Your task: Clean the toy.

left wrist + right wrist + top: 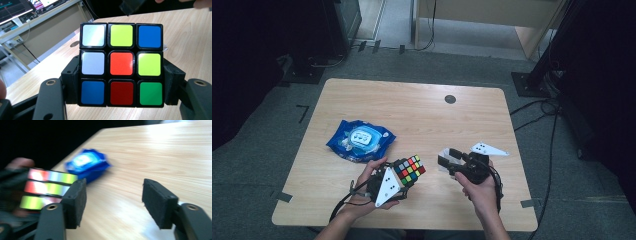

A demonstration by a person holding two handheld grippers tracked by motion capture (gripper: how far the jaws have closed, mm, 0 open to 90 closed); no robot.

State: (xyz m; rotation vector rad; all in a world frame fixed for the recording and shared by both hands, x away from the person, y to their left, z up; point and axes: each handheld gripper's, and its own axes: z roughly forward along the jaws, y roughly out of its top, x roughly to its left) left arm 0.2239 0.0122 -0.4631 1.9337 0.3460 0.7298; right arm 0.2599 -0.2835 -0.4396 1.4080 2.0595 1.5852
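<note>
The left claw [404,176] clenches a Rubik's cube [408,170] by its lower sides above the counter [422,115], leaving the upper layers free to turn. The right claw [446,161], released and empty, faces it nearby.

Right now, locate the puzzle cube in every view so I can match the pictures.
High view: puzzle cube at lower centre, held in the left gripper.
Left gripper view: cube in the middle, between the black jaws.
Right gripper view: blurred at the left edge.
Shared landmark in the high and right gripper views: blue wipes pack.
</note>
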